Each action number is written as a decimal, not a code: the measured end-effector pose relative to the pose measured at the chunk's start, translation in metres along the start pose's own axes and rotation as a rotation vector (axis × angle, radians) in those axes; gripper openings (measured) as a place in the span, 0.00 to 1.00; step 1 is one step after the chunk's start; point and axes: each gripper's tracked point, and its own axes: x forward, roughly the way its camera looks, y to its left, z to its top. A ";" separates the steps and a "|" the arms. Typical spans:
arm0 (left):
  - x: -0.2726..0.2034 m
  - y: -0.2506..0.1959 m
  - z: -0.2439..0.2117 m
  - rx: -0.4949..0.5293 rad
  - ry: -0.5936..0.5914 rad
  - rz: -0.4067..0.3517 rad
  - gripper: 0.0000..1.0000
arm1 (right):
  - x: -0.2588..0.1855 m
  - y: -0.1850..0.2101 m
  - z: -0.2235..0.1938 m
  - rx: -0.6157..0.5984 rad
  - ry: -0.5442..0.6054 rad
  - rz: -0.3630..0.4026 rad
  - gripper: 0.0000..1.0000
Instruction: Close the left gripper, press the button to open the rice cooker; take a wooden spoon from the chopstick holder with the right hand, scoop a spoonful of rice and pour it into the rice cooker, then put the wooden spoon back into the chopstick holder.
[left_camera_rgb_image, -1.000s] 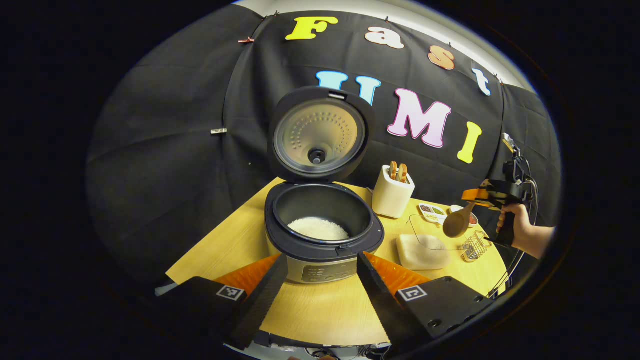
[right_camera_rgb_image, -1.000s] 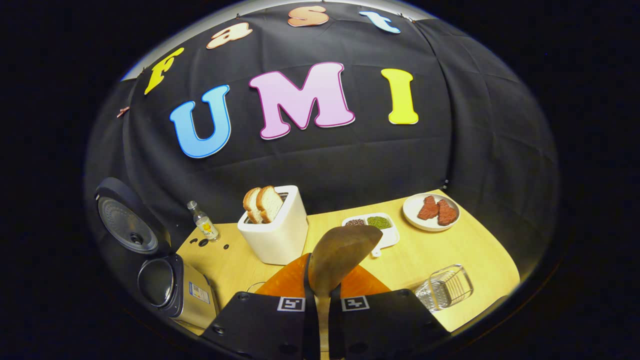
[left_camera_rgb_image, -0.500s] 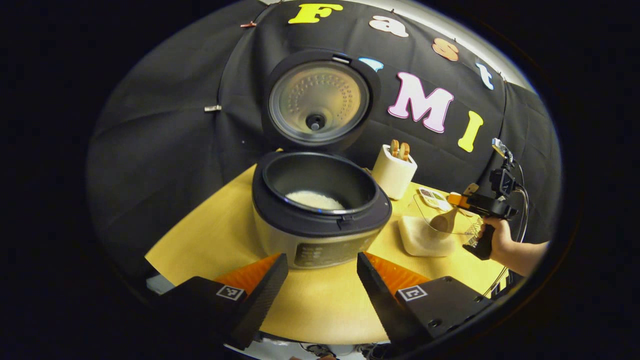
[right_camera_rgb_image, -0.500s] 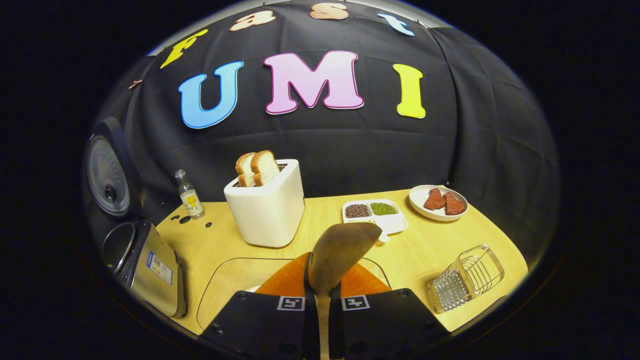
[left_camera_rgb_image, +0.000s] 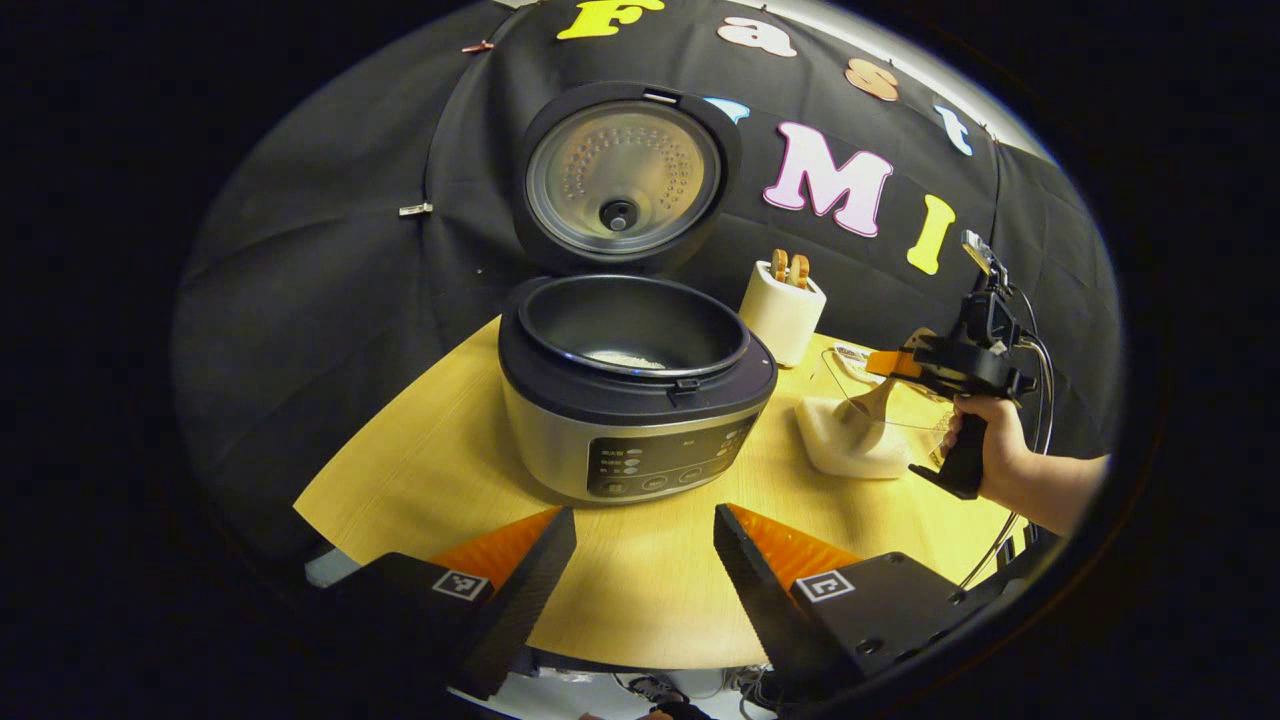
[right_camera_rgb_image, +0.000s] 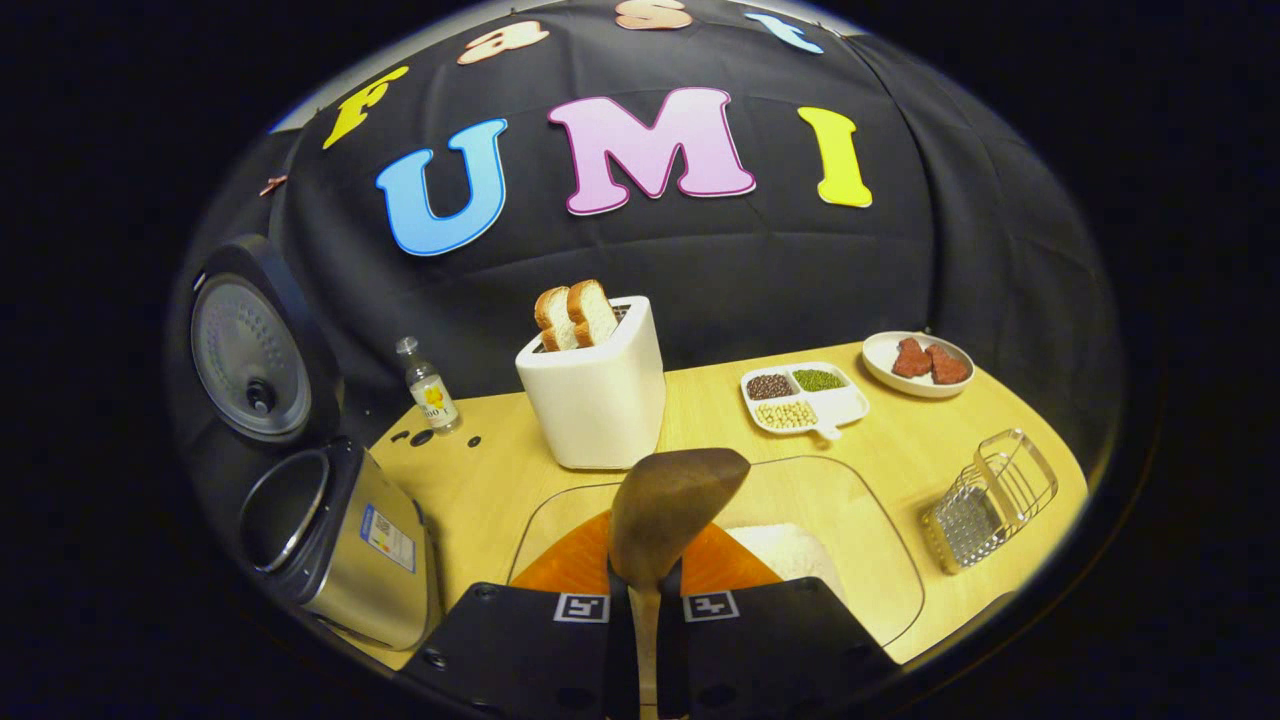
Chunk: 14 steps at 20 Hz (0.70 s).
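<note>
While right tongs (right_camera_rgb_image: 645, 600) clamp the wooden spoon (right_camera_rgb_image: 668, 515) bowl-forward, left tongs (left_camera_rgb_image: 640, 560) gape.

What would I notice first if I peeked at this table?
Probably the big rice cooker in the middle of the yellow table, its round lid flipped up and a little white rice at the bottom of its pot. Next, the wooden spoon pinched in the right gripper, poking over a clear box of rice. Behind it stands a white toaster with two bread slices sticking out.
</note>
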 end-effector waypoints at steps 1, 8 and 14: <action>-0.001 0.002 -0.002 -0.006 0.002 0.003 0.96 | 0.000 0.001 -0.002 0.051 0.011 -0.002 0.12; 0.003 0.003 -0.002 -0.042 0.002 -0.008 0.96 | 0.002 -0.013 -0.005 0.399 0.110 -0.046 0.12; 0.005 -0.001 0.020 -0.019 -0.037 -0.028 0.96 | -0.009 -0.018 0.003 0.549 0.139 -0.033 0.12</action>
